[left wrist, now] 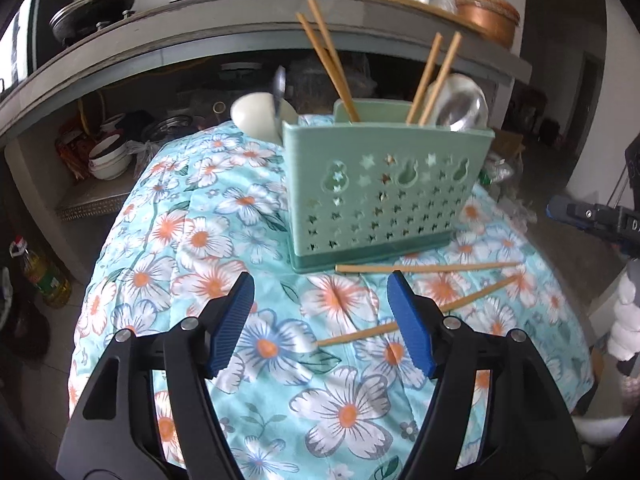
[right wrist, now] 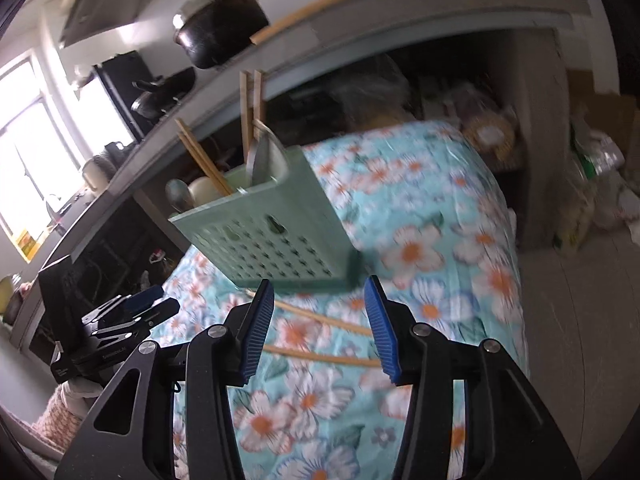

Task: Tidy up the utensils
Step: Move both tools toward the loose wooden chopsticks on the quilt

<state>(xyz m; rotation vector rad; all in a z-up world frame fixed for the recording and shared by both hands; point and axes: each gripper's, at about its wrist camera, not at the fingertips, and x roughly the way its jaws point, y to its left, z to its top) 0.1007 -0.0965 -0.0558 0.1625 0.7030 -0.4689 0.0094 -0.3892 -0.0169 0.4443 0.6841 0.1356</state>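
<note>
A green holder [left wrist: 384,196] stands upright on a flowered cloth [left wrist: 224,248]. Two pairs of chopsticks [left wrist: 332,64] and a metal spoon [left wrist: 464,104] stick up out of it. A white bowl [left wrist: 256,114] sits just behind its left end.

Two loose chopsticks [left wrist: 428,268] lie flat on the cloth in front of the holder, the nearer one slanting.

The left gripper [left wrist: 320,324] hangs above the cloth with its jaws wide and nothing between them; the slanting chopstick's near end lies below the gap.

The right gripper [right wrist: 324,328] hovers over both loose chopsticks [right wrist: 320,320], jaws apart, holding nothing; the holder [right wrist: 272,240] stands just beyond its tips.
</note>
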